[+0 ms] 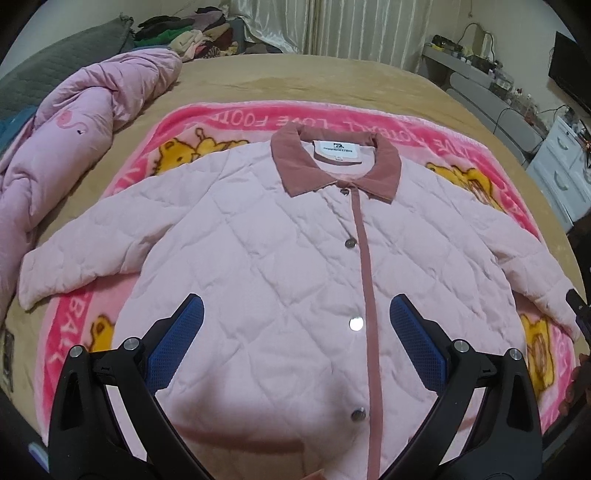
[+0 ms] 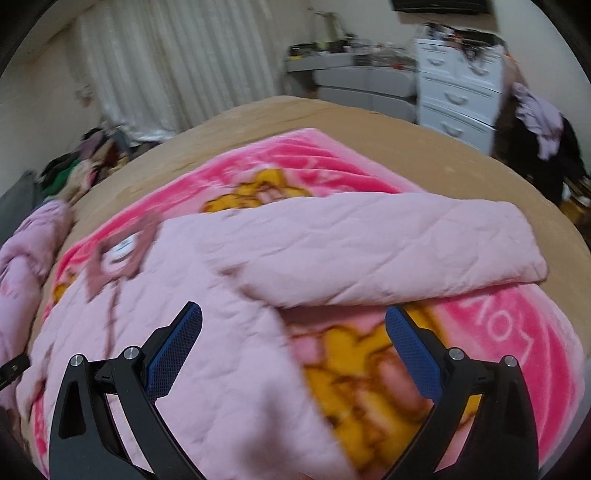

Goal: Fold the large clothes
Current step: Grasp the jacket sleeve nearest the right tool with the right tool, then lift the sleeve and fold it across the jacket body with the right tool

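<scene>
Blue-padded fingers (image 1: 177, 339) of the left tongs (image 1: 295, 332) are standing wide apart, holding nothing, and are hanging over the lower front of a pale pink quilted jacket (image 1: 280, 258). That jacket is lying face up and buttoned on a bright pink cartoon blanket (image 1: 229, 122), which is itself lying spread over a tan bedcover (image 1: 295, 77). Its dusty-rose collar (image 1: 336, 162) is pointing away from the camera, with a white label (image 1: 337, 148) showing inside the neck. A rose-coloured placket (image 1: 365, 280) is running down the middle, with metal snap buttons (image 1: 356, 324) sitting just beside it. Both sleeves are lying spread out to the sides; the left-hand sleeve cuff (image 1: 35, 280) is reaching past the blanket edge onto the bedcover.

In the right wrist view, which is blurred, the right tongs (image 2: 293, 339) are also gaping wide and empty. One blue finger (image 2: 177, 350) is hanging over the jacket's (image 2: 229, 369) side panel, the other over the yellow bear print of the blanket (image 2: 369, 376). The right sleeve (image 2: 388, 247) is lying stretched out ahead of the tongs, its cuff end near the blanket's edge.

A rumpled pink duvet (image 1: 74, 140) is lying heaped at the far left of the bed, well apart from the jacket. Behind it, a pile of mixed clothes (image 1: 192, 37) is sitting in front of pale curtains (image 1: 325, 26). A white chest of drawers (image 2: 454, 96) is standing beyond the bed on the right.
</scene>
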The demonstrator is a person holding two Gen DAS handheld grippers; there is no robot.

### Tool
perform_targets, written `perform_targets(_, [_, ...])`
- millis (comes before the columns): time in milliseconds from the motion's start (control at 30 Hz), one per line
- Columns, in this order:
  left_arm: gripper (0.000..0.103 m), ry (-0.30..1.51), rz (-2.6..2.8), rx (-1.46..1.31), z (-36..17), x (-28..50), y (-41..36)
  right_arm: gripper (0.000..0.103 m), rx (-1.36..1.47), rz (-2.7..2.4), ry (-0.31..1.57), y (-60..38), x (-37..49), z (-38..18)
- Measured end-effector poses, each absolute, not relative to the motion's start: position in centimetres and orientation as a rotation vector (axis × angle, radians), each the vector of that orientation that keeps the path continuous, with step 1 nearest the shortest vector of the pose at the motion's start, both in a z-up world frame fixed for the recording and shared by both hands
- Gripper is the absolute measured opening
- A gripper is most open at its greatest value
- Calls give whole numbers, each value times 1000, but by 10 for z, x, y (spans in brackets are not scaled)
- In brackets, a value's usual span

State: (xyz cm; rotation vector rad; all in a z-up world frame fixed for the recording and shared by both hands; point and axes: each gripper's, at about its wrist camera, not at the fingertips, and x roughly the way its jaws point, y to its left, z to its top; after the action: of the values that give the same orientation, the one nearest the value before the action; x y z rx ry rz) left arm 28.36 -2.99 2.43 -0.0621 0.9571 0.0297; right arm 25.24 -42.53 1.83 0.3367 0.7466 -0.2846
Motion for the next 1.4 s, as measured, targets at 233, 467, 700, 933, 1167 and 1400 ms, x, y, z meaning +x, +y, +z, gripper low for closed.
perform_targets(233, [95, 989, 14, -43, 6, 312, -41, 99, 404, -414, 758, -481, 260, -3])
perform_targets(467, [95, 1022, -5, 3, -19, 335, -62, 99, 582, -511, 767, -540, 262, -32])
perform_targets(700, [95, 1020, -27, 27, -31, 338, -70, 99, 923, -596, 759, -606, 254, -83])
perform_targets(933, [95, 1021, 1, 17, -33, 341, -58, 86, 1001, -639, 641, -643, 259, -90])
perform_targets(1167, [95, 1021, 32, -47, -32, 339, -32, 30, 957, -609, 602, -654, 275, -79])
perform_targets(1400, [95, 994, 81, -82, -6, 337, -5, 19, 808, -489, 510, -630, 294, -5])
